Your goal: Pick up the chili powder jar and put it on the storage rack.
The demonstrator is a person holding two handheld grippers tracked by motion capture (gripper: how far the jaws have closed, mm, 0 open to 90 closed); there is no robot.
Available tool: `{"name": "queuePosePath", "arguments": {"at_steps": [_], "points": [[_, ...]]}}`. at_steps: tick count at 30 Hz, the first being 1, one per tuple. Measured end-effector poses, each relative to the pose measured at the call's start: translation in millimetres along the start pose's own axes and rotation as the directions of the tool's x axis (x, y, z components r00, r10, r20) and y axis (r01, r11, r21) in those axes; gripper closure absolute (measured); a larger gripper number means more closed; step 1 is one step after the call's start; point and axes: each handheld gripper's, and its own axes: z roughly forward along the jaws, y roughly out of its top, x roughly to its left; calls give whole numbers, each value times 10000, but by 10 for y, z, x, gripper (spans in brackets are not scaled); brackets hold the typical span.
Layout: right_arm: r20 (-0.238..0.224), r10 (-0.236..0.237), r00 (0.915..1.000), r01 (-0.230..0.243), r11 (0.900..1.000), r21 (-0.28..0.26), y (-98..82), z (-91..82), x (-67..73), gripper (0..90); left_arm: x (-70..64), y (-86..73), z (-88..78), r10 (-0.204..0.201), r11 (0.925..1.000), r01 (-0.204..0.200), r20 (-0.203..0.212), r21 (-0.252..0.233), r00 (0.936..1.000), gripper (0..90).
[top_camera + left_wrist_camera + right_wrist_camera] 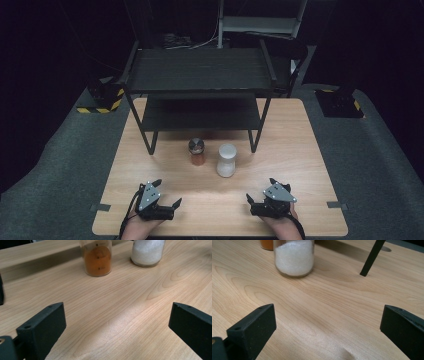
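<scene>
Jars (196,151) upright, both tools (167,196) spread

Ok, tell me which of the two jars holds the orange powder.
The shorter jar with the dark metal lid, on the left; the taller jar beside it holds white grains.

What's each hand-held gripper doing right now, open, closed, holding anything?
Left hand-held gripper: open, jaws spread wide, holding nothing.
Right hand-held gripper: open, jaws spread wide, holding nothing.
</scene>
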Motion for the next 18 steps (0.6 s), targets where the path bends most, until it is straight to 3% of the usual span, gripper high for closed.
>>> {"name": "queuePosePath", "arguments": {"at_steps": [6, 15, 18], "points": [[-74, 485, 9988, -485, 9988, -46, -44, -56, -71, 4, -22, 9, -6, 145, 9999, -145, 0, 82, 9999, 10], [-39, 418, 9991, -418, 9991, -76, -64, -88, -61, 5, -42, -19, -40, 170, 9999, -170, 47, -4, 9998, 10], [-111, 496, 9987, -498, 9987, -148, -80, -97, -77, 5, -25, -34, -54, -54, 10000, 54, 50, -64, 10000, 10]]}}
